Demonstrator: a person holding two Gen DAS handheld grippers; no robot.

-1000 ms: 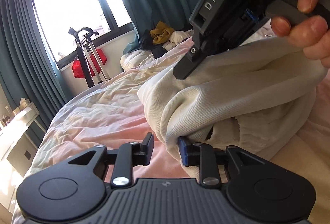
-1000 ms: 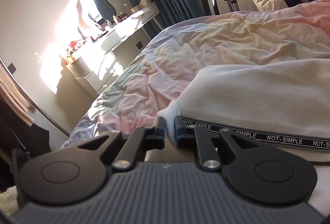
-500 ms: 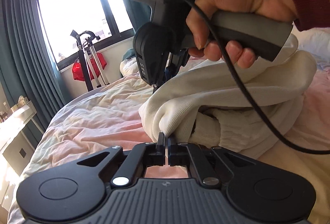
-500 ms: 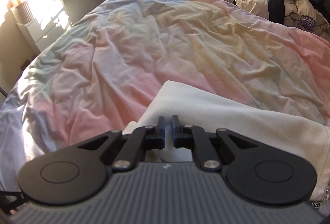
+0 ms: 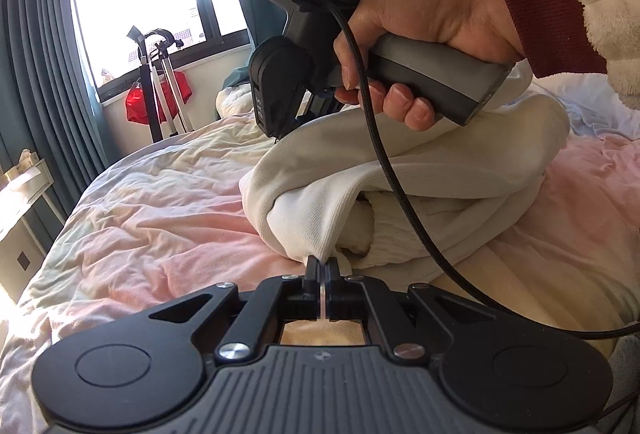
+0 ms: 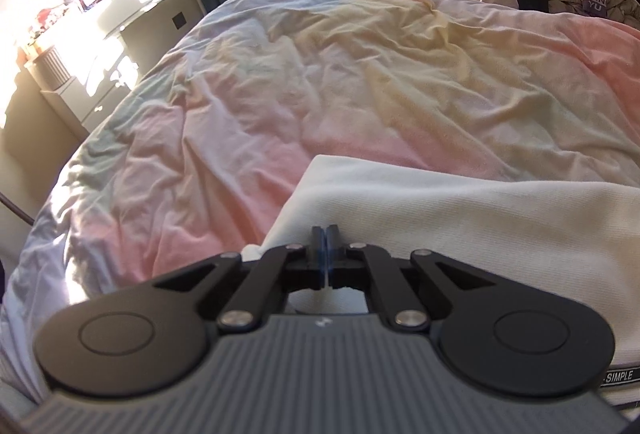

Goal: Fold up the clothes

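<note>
Cream knit garment (image 5: 420,170) bunched on bed (image 5: 160,218), w/ one corner pinched in left claw (image 5: 321,266), jaws clamped tight on fabric. Right claw (image 6: 325,234) likewise closed on garment edge, held by hand (image 5: 424,30) just above pile. Black cable (image 5: 384,162) hangs across garment, right of left claw.

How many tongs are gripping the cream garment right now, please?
2: the left tongs pinch a low corner of the cream garment; the right tongs pinch its upper edge above. None seems hidden.
</note>
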